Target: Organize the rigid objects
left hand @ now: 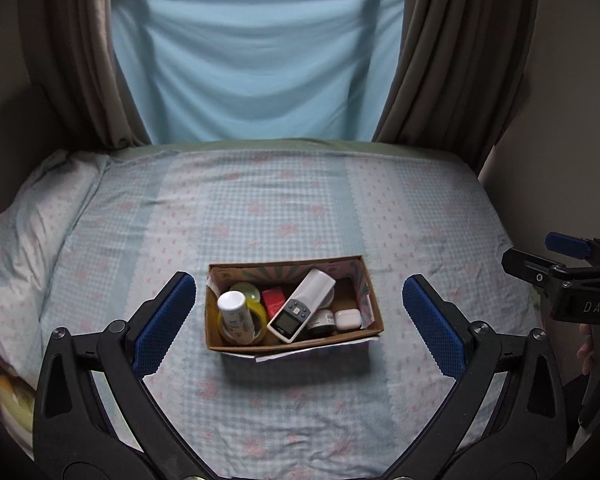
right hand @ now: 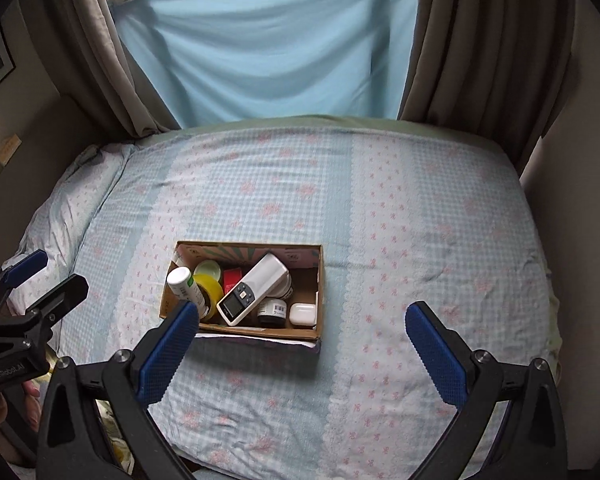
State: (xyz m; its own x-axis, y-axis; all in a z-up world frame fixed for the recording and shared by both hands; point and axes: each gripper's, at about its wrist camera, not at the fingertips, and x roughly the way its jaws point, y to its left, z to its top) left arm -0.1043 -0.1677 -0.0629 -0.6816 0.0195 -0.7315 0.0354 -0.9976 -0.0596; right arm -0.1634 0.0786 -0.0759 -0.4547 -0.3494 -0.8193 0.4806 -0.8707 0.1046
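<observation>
Ahead of the left gripper (left hand: pixel 299 320), between its widely spread blue pads and empty of any load, sits the open brown cardboard box (left hand: pixel 366 280) on the blue gingham bed sheet (left hand: pixel 284 200), holding every rigid item in sight: white cylindrical bottle (left hand: pixel 233 312) on end, yellow tape roll (left hand: pixel 258 316), pale green round lid (left hand: pixel 245 290), small red carton (left hand: pixel 275 298), white remote-like handset with grey screen (left hand: pixel 300 306) propped aslant over the others, dark labelled jar (left hand: pixel 323 320), white earbud case (left hand: pixel 348 318). Forward and left of the right gripper (right hand: pixel 301 347), likewise spread and empty. Fits either a filled box after tidying or a full one awaiting sorting out, so no move bid. For any pick: straight descent, pads clear of the cardboard walls, handset likely to slide. Nothing loose on the sheet nearby; pillow (left hand: pixel 32 232) far to the left, curtains (left hand: pixel 456 60) and pale blue hung cloth (left hand: pixel 256 64) well beyond
</observation>
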